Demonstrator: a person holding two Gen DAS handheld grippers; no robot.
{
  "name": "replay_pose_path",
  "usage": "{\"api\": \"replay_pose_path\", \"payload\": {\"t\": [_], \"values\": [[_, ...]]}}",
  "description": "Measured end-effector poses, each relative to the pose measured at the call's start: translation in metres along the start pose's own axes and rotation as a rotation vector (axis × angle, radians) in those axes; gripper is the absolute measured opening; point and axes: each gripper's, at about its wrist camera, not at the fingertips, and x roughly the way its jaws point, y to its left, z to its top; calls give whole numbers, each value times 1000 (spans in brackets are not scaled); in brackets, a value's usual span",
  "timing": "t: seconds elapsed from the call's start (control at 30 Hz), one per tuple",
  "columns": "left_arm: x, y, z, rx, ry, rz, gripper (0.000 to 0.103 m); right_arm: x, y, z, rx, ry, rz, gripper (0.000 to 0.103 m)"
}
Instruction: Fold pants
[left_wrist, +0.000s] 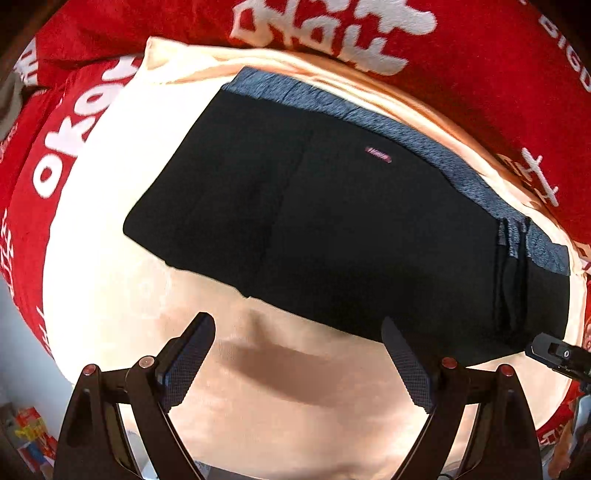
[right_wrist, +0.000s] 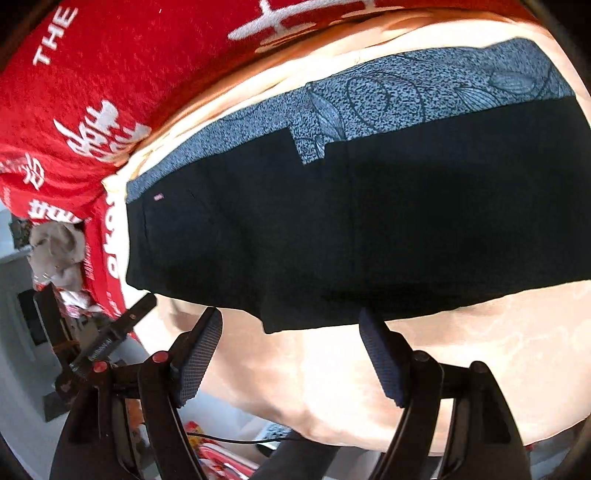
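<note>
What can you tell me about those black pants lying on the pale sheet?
The black pants lie flat, already folded into a compact oblong, on a cream sheet. A blue-grey speckled band with a leaf pattern runs along the far edge, and a small pink label sits near it. The fabric looks soft and matte. Neither gripper touches them.

The red blanket (right_wrist: 110, 74) carries white print: "THE" reads clearly at its far left in the right wrist view, with white Chinese-style characters below it that I can't make out. In the left wrist view the same blanket (left_wrist: 480, 55) shows "BIGD" running off the right edge, and large letters like "oko" down the left side, cut off by a fold. A small pink label (left_wrist: 378, 154) sits on the black pants (left_wrist: 332, 240), its lettering too small to read.
</note>
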Motion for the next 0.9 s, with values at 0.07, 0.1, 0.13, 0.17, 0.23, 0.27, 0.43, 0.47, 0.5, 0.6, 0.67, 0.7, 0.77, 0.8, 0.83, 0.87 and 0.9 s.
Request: {"api": "replay_pose_path", "payload": {"t": [0.07,0.1,0.13,0.17,0.23,0.27,0.43,0.47,0.5,0.6,0.67,0.7,0.77,0.8,0.83,0.87,0.9], "values": [[4,4,0,-19,6,-4,93,1,6,0,-37,-14,-61,79],[7,2,1,-24,6,-5,93,1,9,0,-58,-22,-97,79],[8,3,1,-26,6,-6,93,2,12,1,-87,-35,-145,79],[8,6,1,-27,7,-5,93,3,14,1,-103,-40,-165,80],[10,9,1,-35,14,-15,93,6,17,3,-123,-36,-193,80],[9,12,1,-40,17,-22,93,9,18,3,-129,-32,-200,80],[5,27,3,-69,-17,-56,93,21,21,0,-148,-14,-222,80],[5,32,3,-82,-23,-50,93,24,22,-2,-158,-12,-231,80],[2,42,2,-93,-25,-51,93,27,23,-3,-172,-10,-242,80],[3,60,3,-131,-23,-82,93,36,22,-5,-201,1,-268,80],[1,69,2,-141,-39,-89,93,38,21,-6,-205,2,-275,81],[0,73,2,-146,-48,-93,93,37,21,-6,-207,1,-274,82],[-1,86,2,-181,-71,-157,93,37,21,-6,-213,5,-281,82],[-3,92,2,-199,-72,-203,93,38,22,-6,-216,7,-285,82],[-1,98,2,-224,-74,-268,93,38,22,-6,-221,11,-290,82],[1,103,3,-244,-77,-332,93,39,23,-7,-222,12,-292,82],[5,107,3,-262,-81,-396,93,39,23,-7,-222,14,-292,82]]}}
